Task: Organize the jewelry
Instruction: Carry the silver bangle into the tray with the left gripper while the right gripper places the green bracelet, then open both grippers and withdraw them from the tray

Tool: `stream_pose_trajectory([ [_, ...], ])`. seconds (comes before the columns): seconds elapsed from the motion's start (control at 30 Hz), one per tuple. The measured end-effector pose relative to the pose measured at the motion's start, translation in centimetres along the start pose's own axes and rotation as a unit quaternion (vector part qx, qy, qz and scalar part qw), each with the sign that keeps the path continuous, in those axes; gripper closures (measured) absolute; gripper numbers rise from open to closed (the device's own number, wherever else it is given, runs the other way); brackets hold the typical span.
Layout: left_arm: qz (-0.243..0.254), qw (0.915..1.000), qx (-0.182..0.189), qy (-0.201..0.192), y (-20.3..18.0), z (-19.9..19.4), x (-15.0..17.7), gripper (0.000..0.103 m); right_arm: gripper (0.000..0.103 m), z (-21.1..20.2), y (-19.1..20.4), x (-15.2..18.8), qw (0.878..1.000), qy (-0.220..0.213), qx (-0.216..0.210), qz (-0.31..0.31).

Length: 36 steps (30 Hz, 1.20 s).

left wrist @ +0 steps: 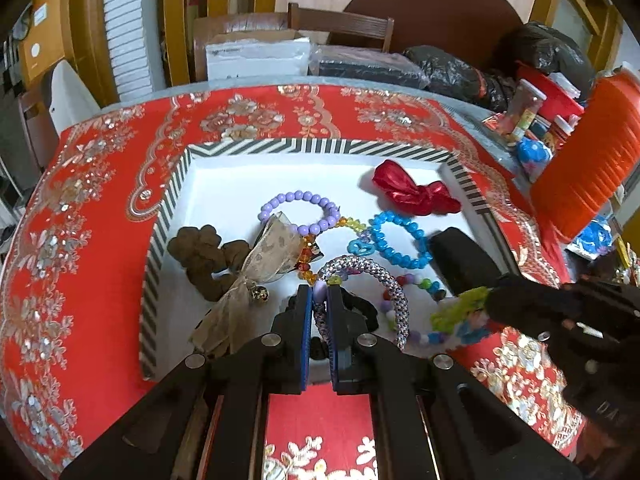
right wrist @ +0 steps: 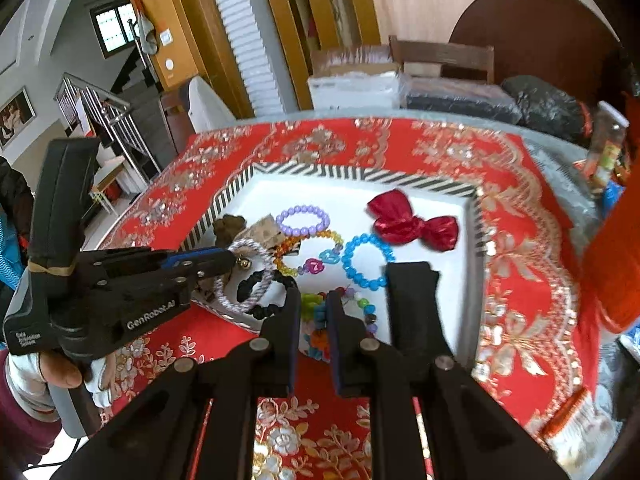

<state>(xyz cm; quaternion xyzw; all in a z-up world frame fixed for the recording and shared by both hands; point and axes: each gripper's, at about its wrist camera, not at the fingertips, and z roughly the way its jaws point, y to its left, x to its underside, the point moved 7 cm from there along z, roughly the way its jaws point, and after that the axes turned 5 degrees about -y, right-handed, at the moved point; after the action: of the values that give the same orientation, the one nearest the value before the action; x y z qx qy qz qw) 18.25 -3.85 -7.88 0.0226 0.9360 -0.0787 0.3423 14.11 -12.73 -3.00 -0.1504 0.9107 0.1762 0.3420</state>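
So the left tongs (left wrist: 320,300) are pinching a silver-and-purple braided rope bracelet (left wrist: 394,292), clamped tight on one side of the loop while the rest is arcing out to the right over the tray (left wrist: 160,236). It's sitting at the near edge of that striped-rim white tray, right above a black scrunchie (left wrist: 362,310).

The right tongs (right wrist: 313,312) are squeezing down on a bright loom-band bracelet (right wrist: 310,304), neon green with blue and orange bits, also at the near edge of the tray, just beside a string of mixed colored beads (right wrist: 366,308).

Rest of the tray is holding a lilac bead bracelet (left wrist: 298,212), a blue bead bracelet (left wrist: 400,240), an amber and yellow crystal strand (left wrist: 352,224) between them, a shiny red bow (left wrist: 416,194) toward the far right corner, a brown scrunchie (left wrist: 200,256) on the left and a sheer beige ribbon bow with a little bell (left wrist: 256,276) next to it. A black rectangular thing (left wrist: 460,260) is lying along the right side; can't tell what it is. Everything's sitting on a red embroidered cloth (left wrist: 80,240) covering the worktop.
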Motion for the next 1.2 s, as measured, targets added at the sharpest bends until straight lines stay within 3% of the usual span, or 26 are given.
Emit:
stream_pose_trajectory([
  [0.23,-0.012,0.9997,-0.015,0.016,1.4,2.5,0.2,0.099,0.09,5.4,-1.7,-0.5,0.999,0.034,0.016,0.008],
  [0.57,-0.012,0.9992,-0.034,0.016,2.3,4.0,0.2,0.098,0.09,10.0,-4.6,-1.5,0.998,0.034,0.053,0.025],
  [0.67,-0.008,0.9991,-0.04,0.013,2.3,4.1,0.1,0.098,0.089,10.1,-5.0,-1.6,0.997,0.026,0.064,0.023],
  [0.77,-0.007,0.9987,-0.049,0.012,2.3,4.2,0.1,0.098,0.07,9.9,-5.0,-1.6,0.997,0.03,0.073,0.018],
  [1.03,-0.002,0.9984,-0.056,0.009,1.9,3.5,0.3,0.098,0.057,6.1,-3.8,-1.5,0.997,-0.007,0.074,0.012],
  [1.2,-0.003,0.9981,-0.062,-0.002,1.8,2.0,0.4,0.098,0.055,3.4,-4.4,-0.3,0.996,-0.018,0.082,0.038],
])
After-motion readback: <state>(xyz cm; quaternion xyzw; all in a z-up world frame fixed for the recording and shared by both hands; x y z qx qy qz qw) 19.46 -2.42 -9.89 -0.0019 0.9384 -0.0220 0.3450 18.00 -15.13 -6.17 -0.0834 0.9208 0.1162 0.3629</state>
